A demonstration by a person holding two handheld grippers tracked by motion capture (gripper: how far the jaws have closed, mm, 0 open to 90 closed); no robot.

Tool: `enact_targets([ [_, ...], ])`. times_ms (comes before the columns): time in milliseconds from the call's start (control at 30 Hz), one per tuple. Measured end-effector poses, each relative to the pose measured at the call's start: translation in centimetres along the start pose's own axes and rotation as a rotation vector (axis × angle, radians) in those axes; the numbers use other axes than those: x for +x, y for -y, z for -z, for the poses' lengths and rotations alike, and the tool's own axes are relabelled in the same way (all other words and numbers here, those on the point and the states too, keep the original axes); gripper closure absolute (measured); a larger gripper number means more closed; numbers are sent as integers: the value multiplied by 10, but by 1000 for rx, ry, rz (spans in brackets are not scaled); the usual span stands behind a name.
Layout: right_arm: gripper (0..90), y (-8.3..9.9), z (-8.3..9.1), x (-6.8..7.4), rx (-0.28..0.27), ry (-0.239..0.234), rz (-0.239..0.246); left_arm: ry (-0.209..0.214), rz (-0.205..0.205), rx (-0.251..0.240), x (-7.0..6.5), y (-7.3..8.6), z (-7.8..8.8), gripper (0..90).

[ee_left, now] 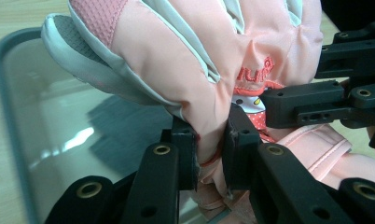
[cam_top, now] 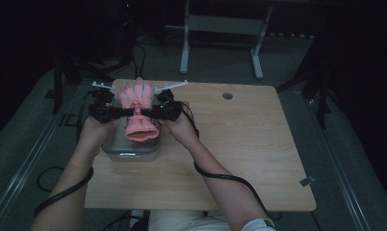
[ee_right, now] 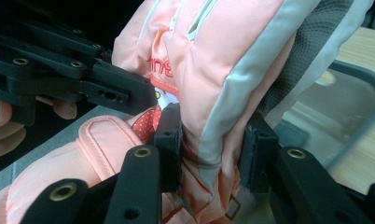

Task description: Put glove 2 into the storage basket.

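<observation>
A padded pink glove with grey-white trim hangs over a metal tray near the table's left edge, fingers pointing away from me. My left gripper is shut on the glove at its wrist from the left side, pads pinching the fabric. My right gripper is shut on the same wrist part from the right; in the right gripper view its jaws squeeze a thicker fold of the glove. The two grippers face each other, almost touching. The cuff droops toward me over the tray.
The tray is a shallow, shiny steel pan lying on the wooden table. A round cable hole is at the table's far right. Black cables trail from both grippers off the near edge. A white desk frame stands beyond.
</observation>
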State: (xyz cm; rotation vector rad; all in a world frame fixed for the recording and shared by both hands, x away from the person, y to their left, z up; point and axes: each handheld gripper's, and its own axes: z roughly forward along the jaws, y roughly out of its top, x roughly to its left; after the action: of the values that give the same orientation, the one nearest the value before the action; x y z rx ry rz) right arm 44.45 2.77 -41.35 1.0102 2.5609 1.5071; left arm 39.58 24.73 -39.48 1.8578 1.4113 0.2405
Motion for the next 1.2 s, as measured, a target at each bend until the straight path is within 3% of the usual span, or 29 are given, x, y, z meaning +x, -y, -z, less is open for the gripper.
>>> enact_targets([
  [200,649,3,-23,-4,23,-30,-15,-22,36,12,14,9,-8,769],
  [533,647,17,-48,-18,61,-2,-26,-25,80,29,30,21,-37,767],
  [733,642,31,-67,-29,130,-1,-81,-36,115,90,39,34,-58,767],
  [833,626,36,-69,-30,143,7,-72,-15,133,87,43,39,-61,765],
  [967,613,37,-71,-31,152,18,-58,-27,139,98,42,40,-65,765],
  [1200,549,34,-69,-36,172,30,-84,-15,150,104,44,38,-67,760],
])
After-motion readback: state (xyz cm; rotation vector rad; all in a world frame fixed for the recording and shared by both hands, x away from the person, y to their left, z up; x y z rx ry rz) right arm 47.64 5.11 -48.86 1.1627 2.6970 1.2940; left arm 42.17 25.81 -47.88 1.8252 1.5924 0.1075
